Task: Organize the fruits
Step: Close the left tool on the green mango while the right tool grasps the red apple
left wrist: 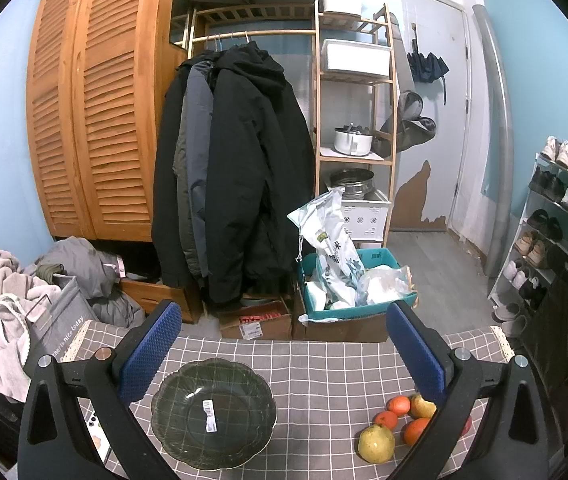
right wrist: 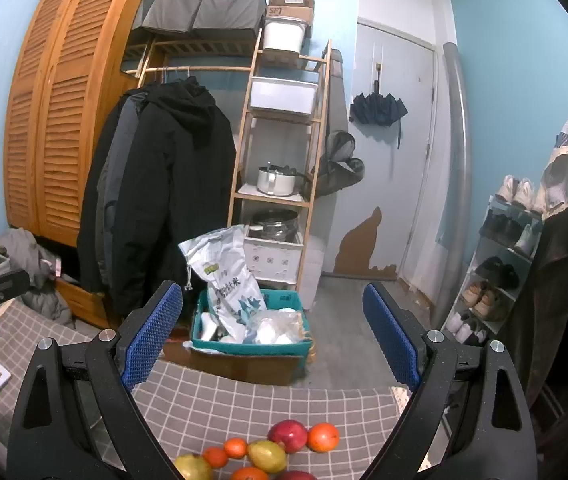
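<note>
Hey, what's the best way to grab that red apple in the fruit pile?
Take the red apple across its round middle, coming from above with the right claw open wide. An orange and a pear crowd its sides, so a low approach would likely bump them.

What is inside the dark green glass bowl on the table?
The glass bowl holds no fruit. Only a white barcode sticker shows in its middle, and the checked tablecloth shows through the glass. Nothing covers the inside.

Clustered fruits [right wrist: 267,454] beside empty bowl [left wrist: 213,414]
</note>
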{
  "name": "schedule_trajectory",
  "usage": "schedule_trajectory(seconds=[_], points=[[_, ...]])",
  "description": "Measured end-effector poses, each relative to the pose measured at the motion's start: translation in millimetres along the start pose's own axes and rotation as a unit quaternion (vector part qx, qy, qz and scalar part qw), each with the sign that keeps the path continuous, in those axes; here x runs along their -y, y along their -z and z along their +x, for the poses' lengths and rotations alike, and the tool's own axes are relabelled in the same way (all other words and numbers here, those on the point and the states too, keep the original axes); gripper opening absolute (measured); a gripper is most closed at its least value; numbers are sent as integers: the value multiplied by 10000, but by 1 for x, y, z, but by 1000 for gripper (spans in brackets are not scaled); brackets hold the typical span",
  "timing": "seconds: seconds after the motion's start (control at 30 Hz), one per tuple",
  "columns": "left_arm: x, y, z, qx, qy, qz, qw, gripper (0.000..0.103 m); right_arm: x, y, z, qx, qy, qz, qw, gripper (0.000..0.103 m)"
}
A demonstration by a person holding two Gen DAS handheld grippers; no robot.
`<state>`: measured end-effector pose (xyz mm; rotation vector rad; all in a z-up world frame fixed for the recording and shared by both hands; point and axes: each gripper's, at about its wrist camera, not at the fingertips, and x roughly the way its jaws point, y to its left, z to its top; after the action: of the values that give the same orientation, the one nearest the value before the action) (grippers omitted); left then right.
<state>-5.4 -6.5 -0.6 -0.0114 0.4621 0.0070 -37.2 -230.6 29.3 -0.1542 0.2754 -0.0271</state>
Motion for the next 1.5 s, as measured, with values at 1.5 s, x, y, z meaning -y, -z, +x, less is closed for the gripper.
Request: schedule_trajectory(seconds=[1.5], points=[[74, 107, 114, -2372, 619, 775, 9664, 103, 44, 99, 89, -2554, -86, 395, 9660, 90]])
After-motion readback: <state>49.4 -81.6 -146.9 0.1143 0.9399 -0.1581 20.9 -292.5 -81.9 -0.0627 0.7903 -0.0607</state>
